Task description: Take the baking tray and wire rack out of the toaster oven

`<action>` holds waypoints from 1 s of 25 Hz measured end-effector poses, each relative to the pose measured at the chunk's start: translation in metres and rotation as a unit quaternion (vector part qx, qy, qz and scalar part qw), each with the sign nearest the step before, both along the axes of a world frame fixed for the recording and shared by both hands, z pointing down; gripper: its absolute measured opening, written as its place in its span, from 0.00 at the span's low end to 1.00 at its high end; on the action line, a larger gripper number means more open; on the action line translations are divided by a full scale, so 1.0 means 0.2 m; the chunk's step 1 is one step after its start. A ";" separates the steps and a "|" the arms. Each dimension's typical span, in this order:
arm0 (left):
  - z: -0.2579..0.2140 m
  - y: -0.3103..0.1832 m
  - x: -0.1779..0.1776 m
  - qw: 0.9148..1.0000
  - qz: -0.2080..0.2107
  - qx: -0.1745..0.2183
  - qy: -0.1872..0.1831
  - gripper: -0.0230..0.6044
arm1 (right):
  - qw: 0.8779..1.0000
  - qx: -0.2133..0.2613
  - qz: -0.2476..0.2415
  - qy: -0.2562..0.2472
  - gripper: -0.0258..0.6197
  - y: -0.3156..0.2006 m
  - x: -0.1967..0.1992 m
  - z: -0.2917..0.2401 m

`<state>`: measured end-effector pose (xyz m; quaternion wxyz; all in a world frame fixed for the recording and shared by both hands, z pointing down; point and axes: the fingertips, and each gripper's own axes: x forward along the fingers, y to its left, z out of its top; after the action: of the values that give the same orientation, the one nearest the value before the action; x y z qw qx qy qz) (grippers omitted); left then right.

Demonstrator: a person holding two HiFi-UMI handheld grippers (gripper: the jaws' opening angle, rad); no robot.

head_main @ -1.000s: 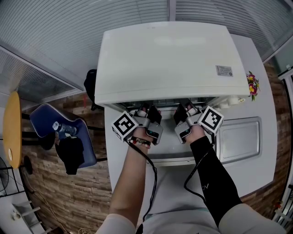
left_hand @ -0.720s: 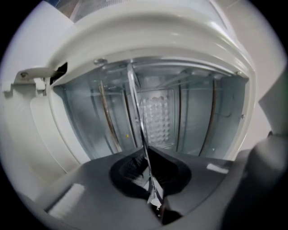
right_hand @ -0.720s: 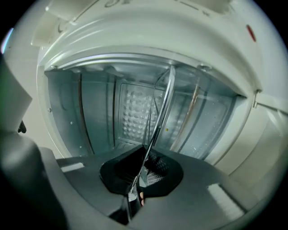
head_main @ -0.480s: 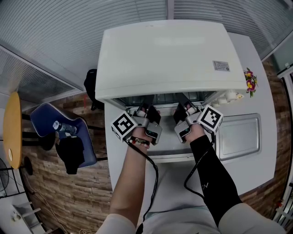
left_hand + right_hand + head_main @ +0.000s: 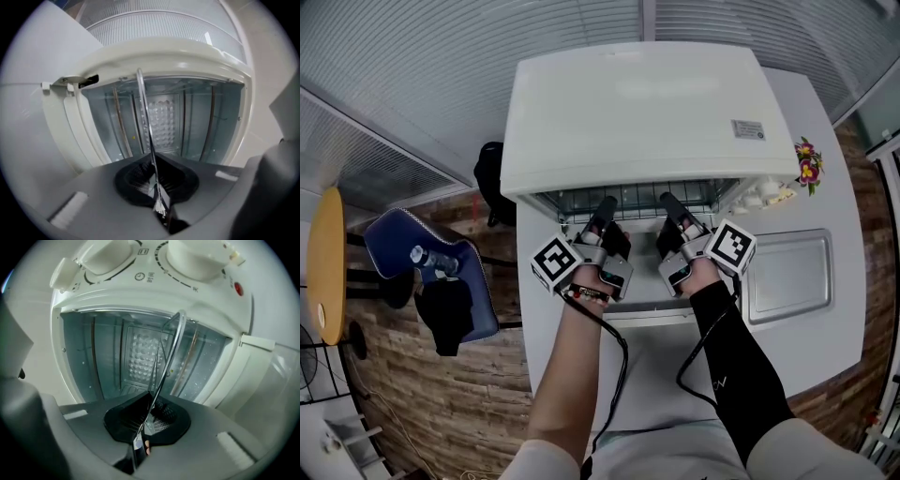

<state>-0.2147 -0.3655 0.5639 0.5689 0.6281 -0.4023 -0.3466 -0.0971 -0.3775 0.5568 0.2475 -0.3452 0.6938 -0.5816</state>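
Head view: baking tray (image 5: 792,279) beside toaster oven (image 5: 647,122)

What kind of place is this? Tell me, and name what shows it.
Likely an office or test room, not a home kitchen: a toaster oven sits on a plain white table, slatted blinds hang behind, and a blue chair stands on brick-pattern flooring.

Blue chair (image 5: 394,246), flowers (image 5: 807,161), white table (image 5: 855,281)
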 end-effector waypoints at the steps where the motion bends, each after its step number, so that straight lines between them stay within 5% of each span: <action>1: 0.00 0.01 0.00 1.000 0.000 -0.001 0.000 0.13 | 1.000 -0.002 0.000 0.004 0.04 0.01 0.00 0.00; 14: 0.01 0.17 0.02 0.999 0.022 -0.002 0.032 0.13 | 1.000 -0.020 -0.019 0.015 0.04 0.19 0.03 0.02; 25: 0.01 0.21 0.07 0.999 0.038 0.004 0.022 0.13 | 0.999 -0.017 -0.034 0.017 0.04 0.27 0.03 0.01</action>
<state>-0.2013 -0.3226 0.5650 0.5877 0.6373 -0.3644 -0.3400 -0.0916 -0.3233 0.5589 0.2099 -0.3360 0.6993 -0.5951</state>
